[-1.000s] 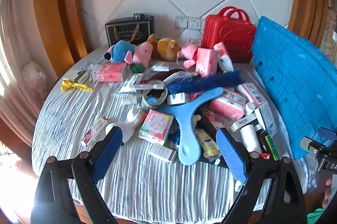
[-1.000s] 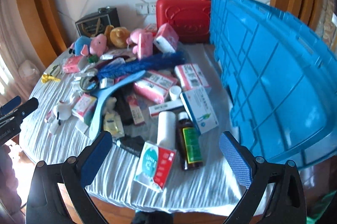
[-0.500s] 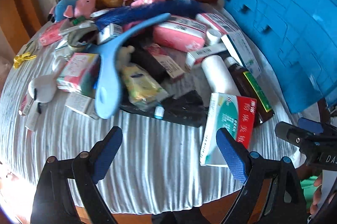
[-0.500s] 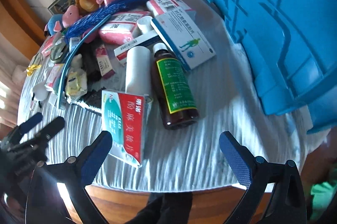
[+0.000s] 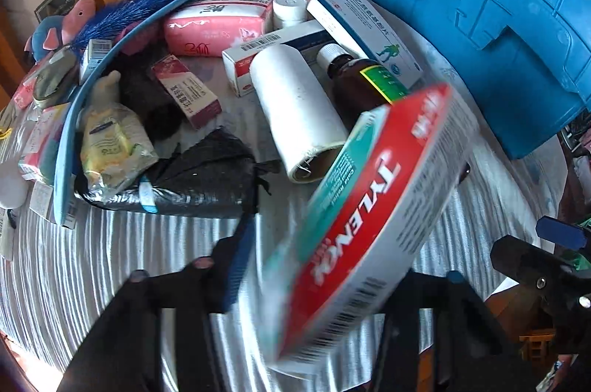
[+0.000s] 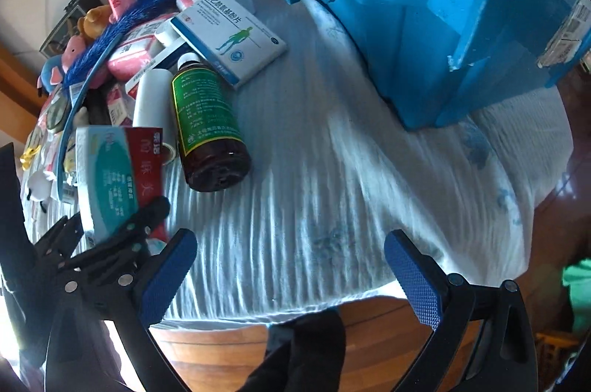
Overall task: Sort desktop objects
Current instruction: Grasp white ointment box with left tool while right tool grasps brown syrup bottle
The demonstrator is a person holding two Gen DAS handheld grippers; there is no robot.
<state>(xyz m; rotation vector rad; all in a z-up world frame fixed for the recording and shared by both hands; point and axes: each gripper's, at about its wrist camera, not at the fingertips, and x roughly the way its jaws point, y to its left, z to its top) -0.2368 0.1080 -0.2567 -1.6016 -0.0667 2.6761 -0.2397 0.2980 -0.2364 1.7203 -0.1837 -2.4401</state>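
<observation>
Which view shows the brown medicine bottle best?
The right wrist view: the brown medicine bottle lies fully visible, green label readable. In the left wrist view the red and white box hides its lower half.

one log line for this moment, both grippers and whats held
left gripper: jaws just closed on red and teal medicine box, tilted off tablecloth | right gripper: open, empty | brown bottle: lying flat

"tylenol" in white letters on the red-and-teal medicine box (image 5: 369, 207)
</observation>
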